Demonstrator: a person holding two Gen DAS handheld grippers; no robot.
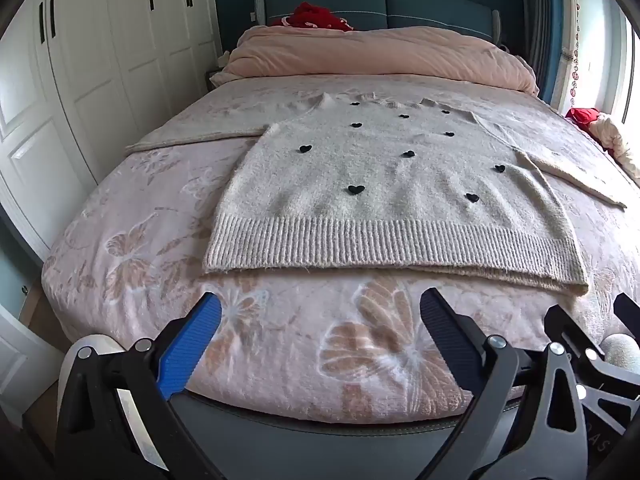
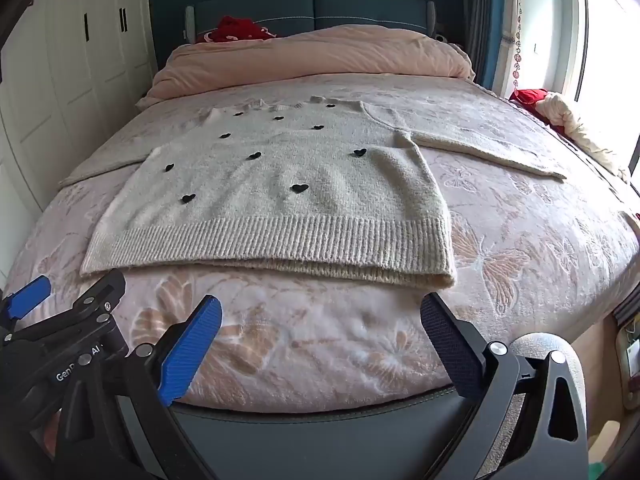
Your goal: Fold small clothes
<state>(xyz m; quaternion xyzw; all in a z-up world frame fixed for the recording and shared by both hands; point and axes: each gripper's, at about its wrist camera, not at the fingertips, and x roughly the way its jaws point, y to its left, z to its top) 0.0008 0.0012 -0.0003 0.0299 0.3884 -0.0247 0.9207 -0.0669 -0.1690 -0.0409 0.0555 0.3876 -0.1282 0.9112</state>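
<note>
The bed (image 1: 120, 248) takes up most of the room, covered by a pale pink blanket printed with butterflies; its near edge drops out of sight behind the claws and its far corners curve away in the lens. At the head of the bed a peach duvet (image 1: 380, 56) lies bunched in a long roll, hiding the pillows and the lower part of the blue headboard (image 1: 420, 4), with something red (image 1: 316, 16) heaped behind it that I can't make out. Beside the bed on one side stands a white wardrobe (image 1: 100, 40), its red paper signs cut off at the top.

In the middle of the bed the sweater (image 1: 380, 184) lies flat, grey with small black hearts, its ribbed hem toward the foot. One sleeve (image 2: 472, 148) stretches out toward the window side; the other is harder to follow and blends into the blanket. The neckline is too far off to read clearly.

At the foot of the bed, short of the hem, the left claw (image 1: 320, 312) hovers with its jaws spread wide and nothing between them. The right claw (image 2: 320, 312) hangs just beside it, equally wide apart and holding nothing. Neither touches the sweater.
</note>
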